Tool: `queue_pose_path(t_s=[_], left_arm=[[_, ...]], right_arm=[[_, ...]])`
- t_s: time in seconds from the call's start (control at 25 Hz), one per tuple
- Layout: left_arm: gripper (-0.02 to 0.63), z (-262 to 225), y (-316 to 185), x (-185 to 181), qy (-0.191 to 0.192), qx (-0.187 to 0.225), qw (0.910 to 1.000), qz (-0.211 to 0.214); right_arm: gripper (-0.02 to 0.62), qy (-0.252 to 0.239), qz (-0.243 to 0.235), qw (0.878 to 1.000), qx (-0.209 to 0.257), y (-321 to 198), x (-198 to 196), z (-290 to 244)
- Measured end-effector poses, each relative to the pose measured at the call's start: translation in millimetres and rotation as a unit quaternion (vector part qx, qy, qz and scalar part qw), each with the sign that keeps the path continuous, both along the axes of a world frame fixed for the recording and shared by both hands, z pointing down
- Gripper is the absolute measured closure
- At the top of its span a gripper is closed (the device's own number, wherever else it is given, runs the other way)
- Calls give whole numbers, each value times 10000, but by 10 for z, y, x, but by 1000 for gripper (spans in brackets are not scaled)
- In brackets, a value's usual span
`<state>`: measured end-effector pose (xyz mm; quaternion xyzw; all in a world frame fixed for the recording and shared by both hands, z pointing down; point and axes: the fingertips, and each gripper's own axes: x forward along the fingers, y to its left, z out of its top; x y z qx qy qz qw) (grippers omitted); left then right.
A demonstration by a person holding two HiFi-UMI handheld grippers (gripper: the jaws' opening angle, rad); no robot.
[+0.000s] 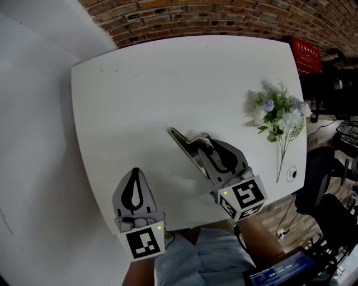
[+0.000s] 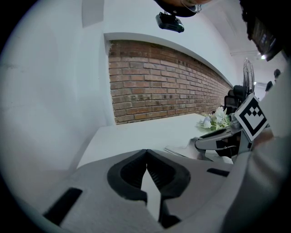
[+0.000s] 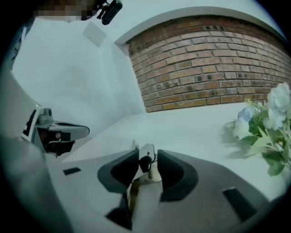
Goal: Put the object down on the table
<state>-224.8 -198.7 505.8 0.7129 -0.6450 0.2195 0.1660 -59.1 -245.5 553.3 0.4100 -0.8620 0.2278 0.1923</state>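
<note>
A silver metal tool with a black knob (image 1: 180, 138) lies on the white table (image 1: 168, 84), its long end pointing up-left. My right gripper (image 1: 202, 151) is around its near end. In the right gripper view the tool (image 3: 148, 149) sits between the dark pads of the right gripper (image 3: 147, 160), whose jaws stand apart and do not squeeze it. My left gripper (image 1: 135, 171) rests near the table's front-left edge, with its tips together and nothing in it. The left gripper view shows the left gripper (image 2: 146, 153) closed, and the tool (image 2: 179, 151) lying flat to its right.
A bunch of pale artificial flowers (image 1: 278, 114) lies on the right side of the table, with a small round grommet (image 1: 291, 174) below it. A brick wall (image 1: 224, 17) runs behind. A dark chair (image 1: 319, 179) and cables sit off the right edge.
</note>
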Motion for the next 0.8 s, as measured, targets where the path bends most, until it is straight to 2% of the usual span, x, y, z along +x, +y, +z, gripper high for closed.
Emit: queue_pose_path(t_s=[0.24,0.4,0.56,0.8], left_arm=[[597,-86,21,9,-53,70,10000,14],[597,-224,43,58,-84,202,9998,18],[597,-480,62,163,-123,513,9986,35],[597,-1071,224,375,-146,1103,9938,24]], right_arm=[[443,63,79,9999,68,-2,54,-27],[443,99,60,9995,287,11,91,-182],[455,75,-19,9982,587,80,118,-463],[517,6,-230,9925,1198,299,114,-1076]])
